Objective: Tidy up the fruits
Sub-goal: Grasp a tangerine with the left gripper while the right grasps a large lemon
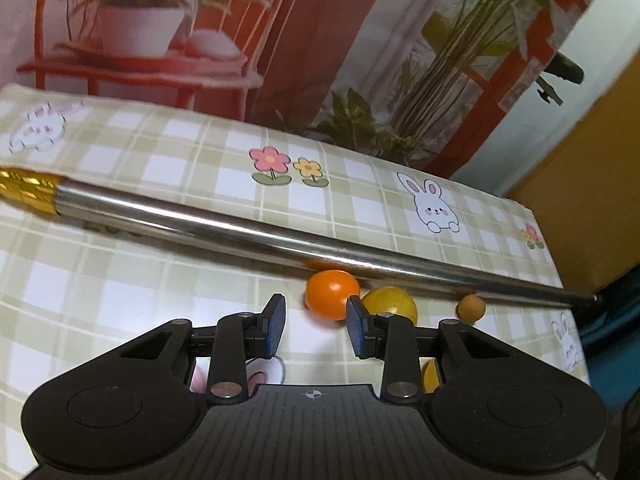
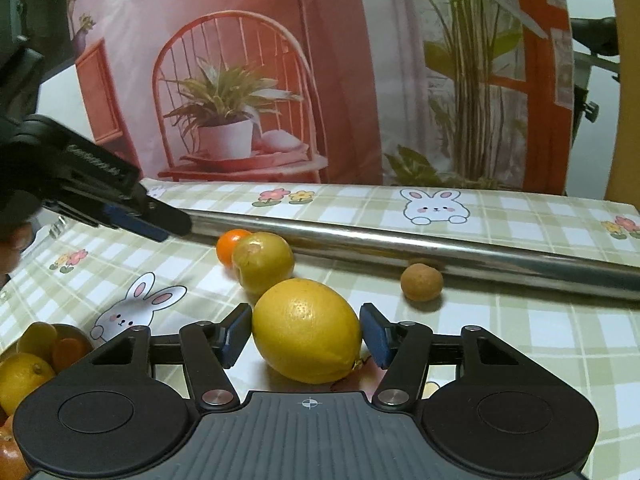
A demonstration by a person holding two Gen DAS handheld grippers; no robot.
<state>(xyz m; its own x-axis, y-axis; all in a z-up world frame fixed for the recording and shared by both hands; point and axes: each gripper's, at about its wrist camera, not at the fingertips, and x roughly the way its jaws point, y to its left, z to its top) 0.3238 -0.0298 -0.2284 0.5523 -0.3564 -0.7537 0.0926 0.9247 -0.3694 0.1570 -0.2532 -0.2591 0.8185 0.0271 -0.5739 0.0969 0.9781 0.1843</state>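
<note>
The right gripper (image 2: 306, 334) has a lemon (image 2: 307, 330) between its jaws; the left pad (image 2: 236, 334) meets the rind, while the right pad (image 2: 376, 334) sits at the lemon's edge, so whether both press cannot be told. The lemon rests on the checked cloth (image 2: 520, 328). At that gripper's lower left a bowl (image 2: 74, 332) holds more fruit. Just past the lemon, slightly left, lies a yellow-green fruit (image 2: 263, 262), with an orange (image 2: 230, 246) touching it behind. Ahead to the right, apart from the rest, is a small brown fruit (image 2: 422, 282). Beyond them a steel pipe (image 2: 400, 244) runs across the cloth.

The left gripper (image 1: 316, 328) stands narrow and empty, nothing between its pads. Just ahead and a little right of its tips lies the orange (image 1: 330, 294), beside the right fingertip (image 1: 356, 322), contact unclear. The yellow-green fruit (image 1: 394, 302) sits behind that finger, the brown fruit (image 1: 471, 307) further right. The pipe (image 1: 240, 232) crosses beyond them, gold-capped at its left end. From the right wrist view the left gripper (image 2: 160, 228) reaches in from the left.
</note>
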